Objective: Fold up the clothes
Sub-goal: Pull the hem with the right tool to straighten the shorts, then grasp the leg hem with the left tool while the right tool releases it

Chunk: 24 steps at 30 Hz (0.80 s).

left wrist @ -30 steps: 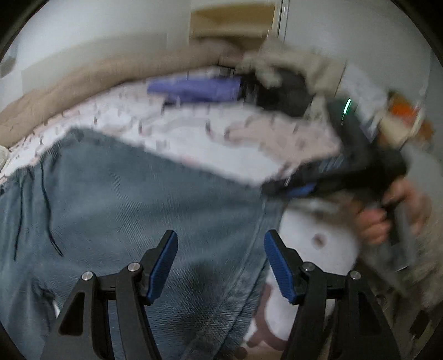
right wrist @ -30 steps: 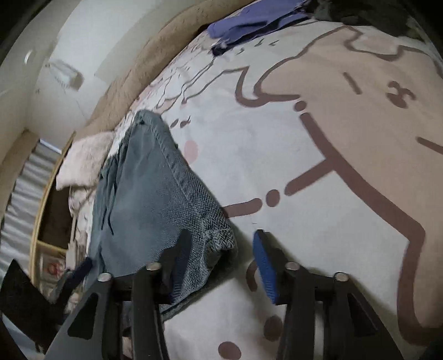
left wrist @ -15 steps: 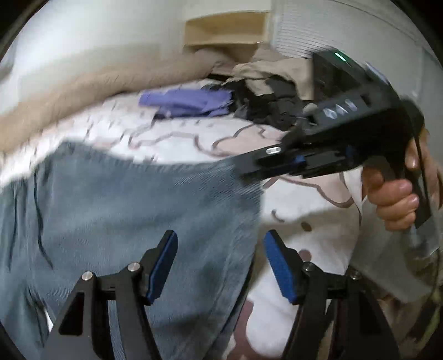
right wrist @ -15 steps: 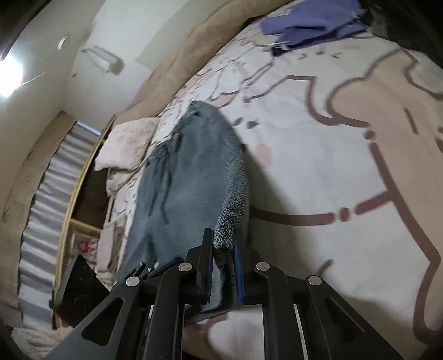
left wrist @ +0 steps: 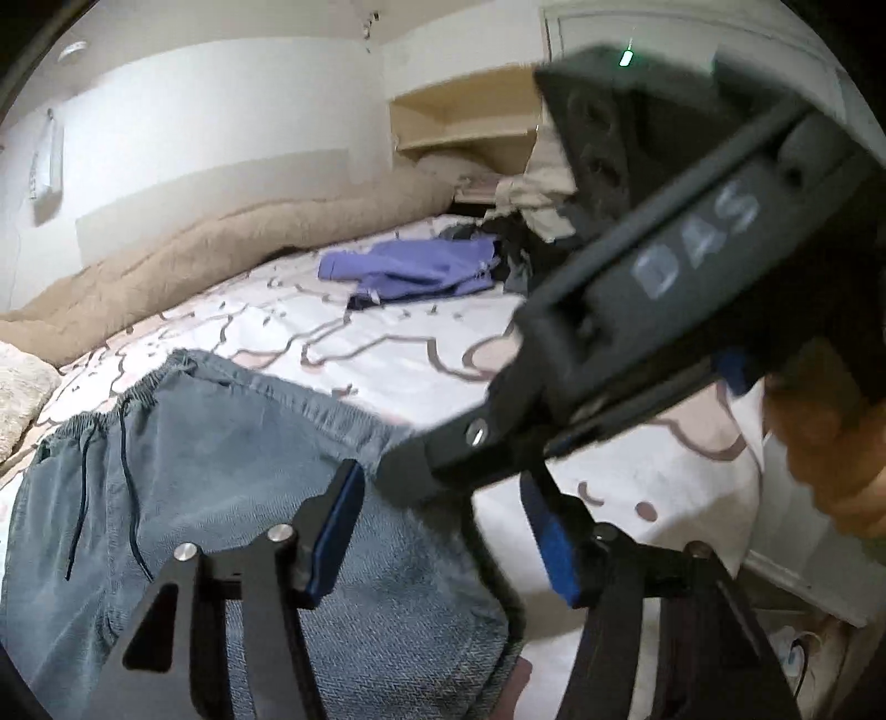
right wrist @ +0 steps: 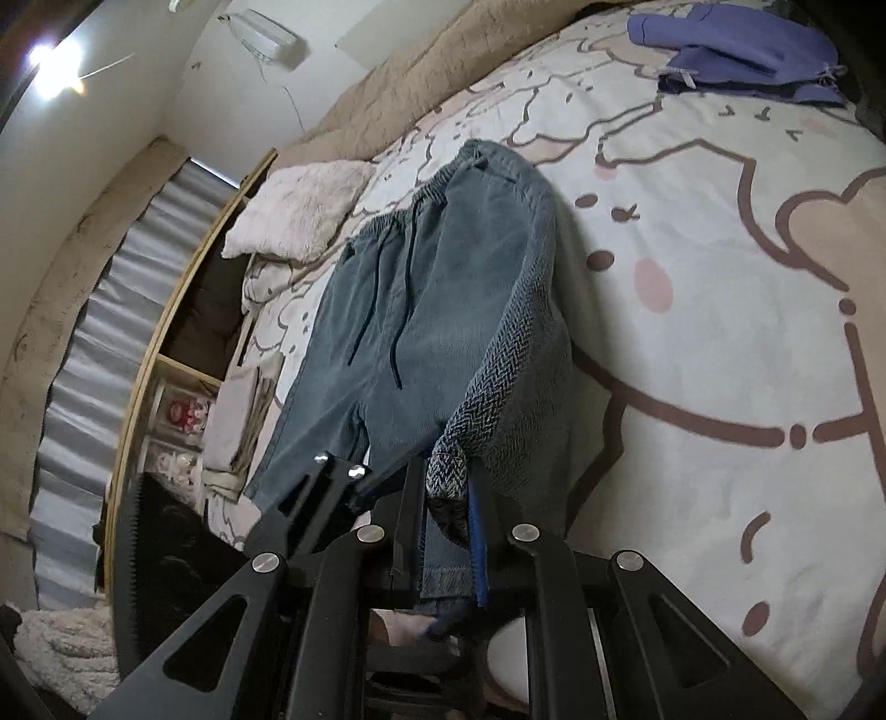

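Grey-blue drawstring shorts lie spread on a bed whose white sheet carries a brown and pink cartoon print; in the left wrist view the waistband with its dark cord sits toward the upper left, and the cloth fills the lower left of the frame. The left gripper hangs above the shorts' right edge; its blue-padded jaws stand apart and are closing, with nothing pressed between the pads. The right gripper crosses in front from the upper right, its black body blurred and close, with a hand at the far right edge. A purple garment lies farther up the bed, a tan blanket runs along the wall, and a dark heap of clothes sits beside a wooden shelf.

In the right wrist view the right gripper is pressed together on a hem corner of the shorts, pinching it and lifting it off the sheet so that the herringbone underside shows; the rest of the shorts lies flat toward a pale fluffy pillow; the purple garment lies at the top right.
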Tool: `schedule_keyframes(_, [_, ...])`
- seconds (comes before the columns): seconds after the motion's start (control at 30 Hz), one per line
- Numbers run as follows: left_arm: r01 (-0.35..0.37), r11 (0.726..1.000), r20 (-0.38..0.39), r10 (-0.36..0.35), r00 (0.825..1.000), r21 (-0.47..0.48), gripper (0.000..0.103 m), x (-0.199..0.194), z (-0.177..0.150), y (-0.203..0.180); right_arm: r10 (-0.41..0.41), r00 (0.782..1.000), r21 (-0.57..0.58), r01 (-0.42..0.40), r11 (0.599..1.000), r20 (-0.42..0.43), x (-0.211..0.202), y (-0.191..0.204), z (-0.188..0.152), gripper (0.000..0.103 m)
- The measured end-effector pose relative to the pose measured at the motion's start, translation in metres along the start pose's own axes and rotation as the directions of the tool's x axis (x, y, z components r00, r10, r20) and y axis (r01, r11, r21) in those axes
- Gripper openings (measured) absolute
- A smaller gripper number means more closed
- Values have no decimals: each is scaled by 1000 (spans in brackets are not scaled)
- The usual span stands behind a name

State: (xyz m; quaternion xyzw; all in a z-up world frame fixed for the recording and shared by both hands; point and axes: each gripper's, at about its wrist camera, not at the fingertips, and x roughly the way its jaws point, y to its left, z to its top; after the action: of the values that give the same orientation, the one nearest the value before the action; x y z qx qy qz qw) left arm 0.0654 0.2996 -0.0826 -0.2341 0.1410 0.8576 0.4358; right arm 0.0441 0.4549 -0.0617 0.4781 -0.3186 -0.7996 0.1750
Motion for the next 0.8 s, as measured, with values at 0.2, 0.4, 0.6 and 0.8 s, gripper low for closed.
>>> schedule_keyframes(0.2, [-16,1000,-1,16,1000,-10,44,4,2,6,-3,1000,-9,3,1000,-20,3,13,2,14])
schedule_keyframes(0.4, [-57,998,-15,57,998,1,26,7,-2,6,-31,999,9,31,999,-26,4,19,3,14])
schedule_keyframes(0.6, [-29,999,-16,29,999,-24,13,0,-2,14,-72,997,-14,71,997,-36,2,31,4,16])
schedule_keyframes(0.8, [3,979,-39,-11,999,-202,8,-7,-3,54,-125,992,-97,128,987,33,-30,53,14,25])
